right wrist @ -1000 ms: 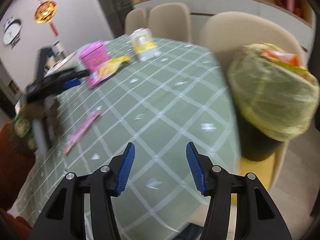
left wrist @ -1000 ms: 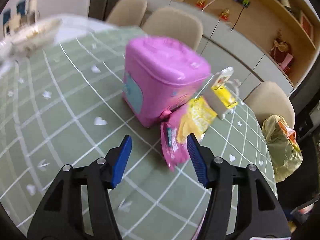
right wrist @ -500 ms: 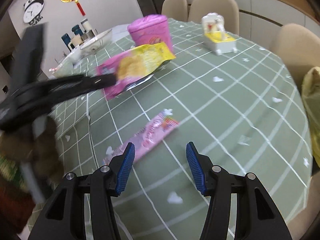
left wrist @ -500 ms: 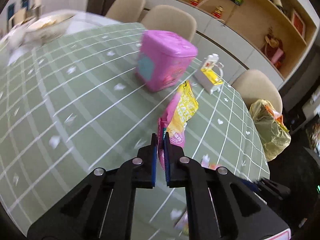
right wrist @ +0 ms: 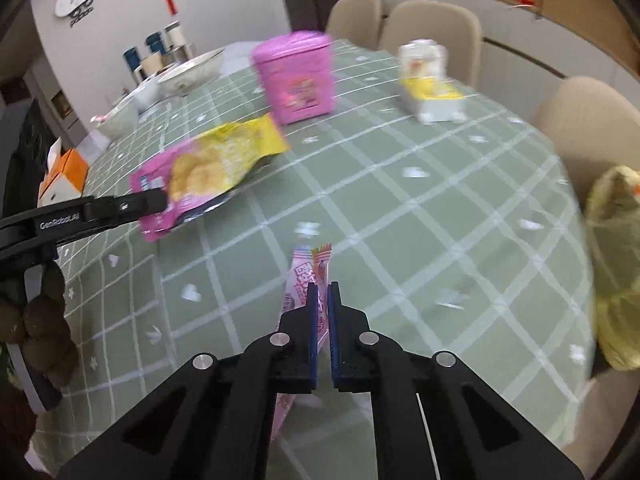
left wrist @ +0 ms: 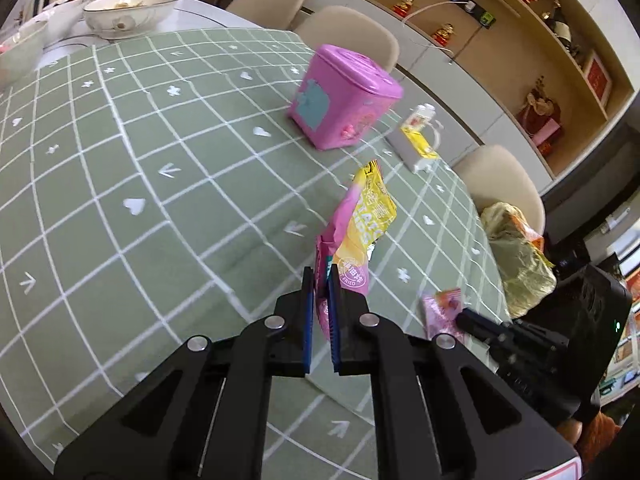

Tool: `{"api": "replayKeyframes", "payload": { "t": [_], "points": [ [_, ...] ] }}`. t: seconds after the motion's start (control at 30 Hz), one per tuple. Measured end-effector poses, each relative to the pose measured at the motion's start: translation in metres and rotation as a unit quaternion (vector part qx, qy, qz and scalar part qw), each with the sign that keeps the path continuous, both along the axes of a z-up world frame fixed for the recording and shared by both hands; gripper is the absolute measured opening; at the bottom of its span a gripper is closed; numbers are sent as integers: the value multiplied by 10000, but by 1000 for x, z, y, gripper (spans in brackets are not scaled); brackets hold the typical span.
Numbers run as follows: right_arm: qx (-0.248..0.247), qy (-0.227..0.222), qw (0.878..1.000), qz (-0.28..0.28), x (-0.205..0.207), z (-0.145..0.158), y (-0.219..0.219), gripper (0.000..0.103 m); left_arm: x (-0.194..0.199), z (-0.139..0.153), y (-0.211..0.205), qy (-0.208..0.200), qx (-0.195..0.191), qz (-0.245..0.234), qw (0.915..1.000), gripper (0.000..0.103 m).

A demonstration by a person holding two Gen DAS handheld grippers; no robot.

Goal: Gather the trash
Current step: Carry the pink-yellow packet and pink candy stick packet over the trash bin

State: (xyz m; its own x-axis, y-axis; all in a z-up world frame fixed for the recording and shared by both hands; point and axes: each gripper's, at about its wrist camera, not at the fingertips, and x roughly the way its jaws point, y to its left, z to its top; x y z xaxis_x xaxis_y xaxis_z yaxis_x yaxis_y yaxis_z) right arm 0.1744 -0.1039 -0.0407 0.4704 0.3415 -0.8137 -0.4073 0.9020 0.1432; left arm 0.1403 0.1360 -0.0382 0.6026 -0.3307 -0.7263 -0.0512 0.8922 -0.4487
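My left gripper (left wrist: 320,276) is shut on a pink and yellow chip bag (left wrist: 360,224) and holds it above the green checked tablecloth (left wrist: 140,184). The bag also shows in the right wrist view (right wrist: 212,172). My right gripper (right wrist: 323,292) is shut on a thin pink snack wrapper (right wrist: 308,276) near the table's front edge. That wrapper shows in the left wrist view (left wrist: 440,312) too. A full yellow trash bag (left wrist: 516,256) sits beside the table on the right.
A pink lidded bin (left wrist: 340,100) and a white and yellow box (left wrist: 416,144) stand at the far side of the table. Bowls (left wrist: 128,12) stand at the far left. Beige chairs (left wrist: 504,184) ring the table.
My left gripper shut on the chip bag and lifted it away from the pink bin. My right gripper moved over the table and shut on the pink wrapper.
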Motion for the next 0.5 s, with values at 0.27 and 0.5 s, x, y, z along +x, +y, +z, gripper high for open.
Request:
{"api": "replayKeyframes", "payload": {
  "t": [0.27, 0.5],
  "points": [
    [20, -263, 9986, -466, -12, 28, -73, 4, -2, 7, -39, -28, -95, -533, 9985, 6],
    [95, 70, 9978, -651, -17, 6, -87, 20, -8, 5, -77, 31, 187, -987, 9949, 6]
  ]
}}
